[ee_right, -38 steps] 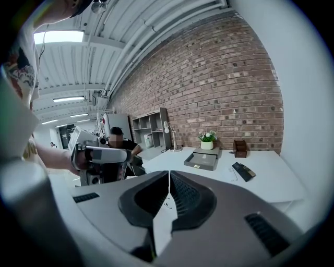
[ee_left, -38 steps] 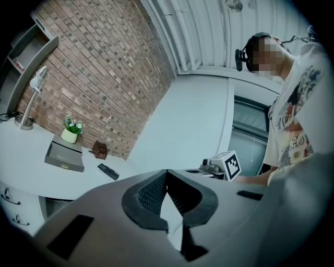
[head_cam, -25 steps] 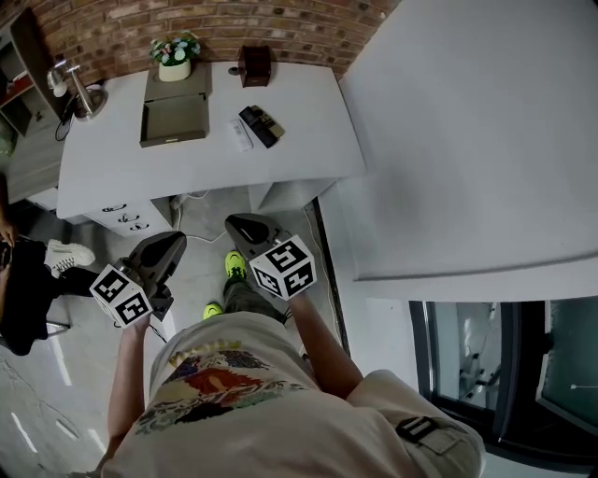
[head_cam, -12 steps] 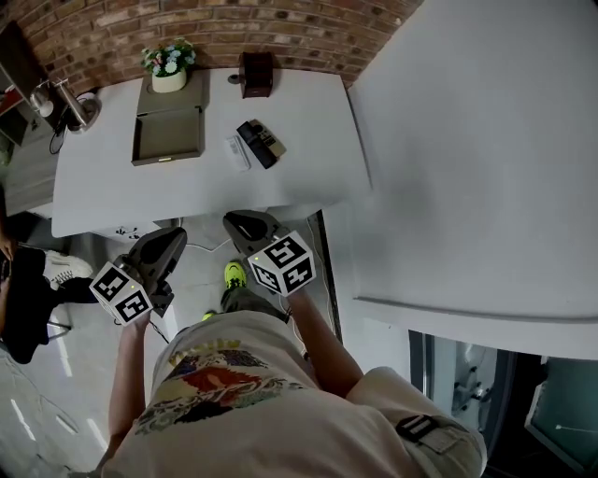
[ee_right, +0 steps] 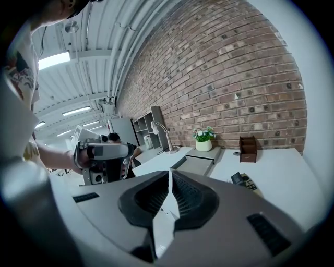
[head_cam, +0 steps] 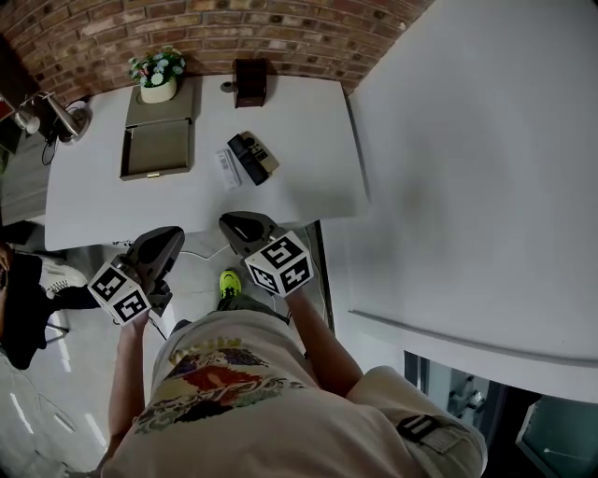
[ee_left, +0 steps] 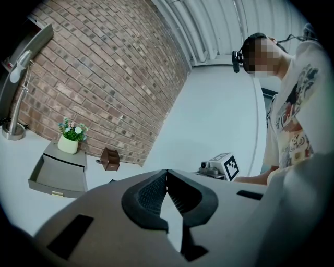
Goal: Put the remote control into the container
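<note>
Nearest, the person is holding two claws side by side above the floor (head_cam: 198, 273), short of the white surface (head_cam: 308, 140). The left claw (head_cam: 164, 239) is showing its jaws pressed together with nothing between them. The right claw (head_cam: 239, 224) is likewise closed and empty. Farther away, the black remote control (head_cam: 252, 157) is lying near the middle of the surface. The open grey container (head_cam: 157, 149) is standing to its left, apart from it. By the brick wall (head_cam: 234, 28), a flower pot (head_cam: 157, 82) and a brown box (head_cam: 249, 82) are standing.
</note>
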Motion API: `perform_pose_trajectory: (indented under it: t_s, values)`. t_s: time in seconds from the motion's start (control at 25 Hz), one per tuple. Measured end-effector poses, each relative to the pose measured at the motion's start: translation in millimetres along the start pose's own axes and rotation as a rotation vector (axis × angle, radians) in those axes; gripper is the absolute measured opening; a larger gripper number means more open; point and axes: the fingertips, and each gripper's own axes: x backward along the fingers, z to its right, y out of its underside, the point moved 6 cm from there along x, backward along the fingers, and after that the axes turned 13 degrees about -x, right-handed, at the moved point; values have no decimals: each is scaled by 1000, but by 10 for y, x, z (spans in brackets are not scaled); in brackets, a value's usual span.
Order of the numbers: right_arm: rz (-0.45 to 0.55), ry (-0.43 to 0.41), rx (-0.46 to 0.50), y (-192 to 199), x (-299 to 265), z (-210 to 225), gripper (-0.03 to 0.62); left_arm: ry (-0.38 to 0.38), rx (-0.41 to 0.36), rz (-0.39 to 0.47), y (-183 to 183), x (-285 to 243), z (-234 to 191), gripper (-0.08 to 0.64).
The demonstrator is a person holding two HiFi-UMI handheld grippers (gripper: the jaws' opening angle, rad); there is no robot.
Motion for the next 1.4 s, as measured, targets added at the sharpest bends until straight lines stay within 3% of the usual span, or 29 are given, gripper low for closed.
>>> perform_pose_trajectory:
  t_s: [0.48,0.88,1.4]
  values:
    - [5,-20,-5,-138,-111,407,12,3,12,-41,-1,-385,-205,5]
    - [-56,-39,-23,-165,-403,578,12,11,48,-38,-2,-442,-494,5]
    - [-39,90,-12,-574,-763,786,12,123,9,-28,-232,-802,-1161,5]
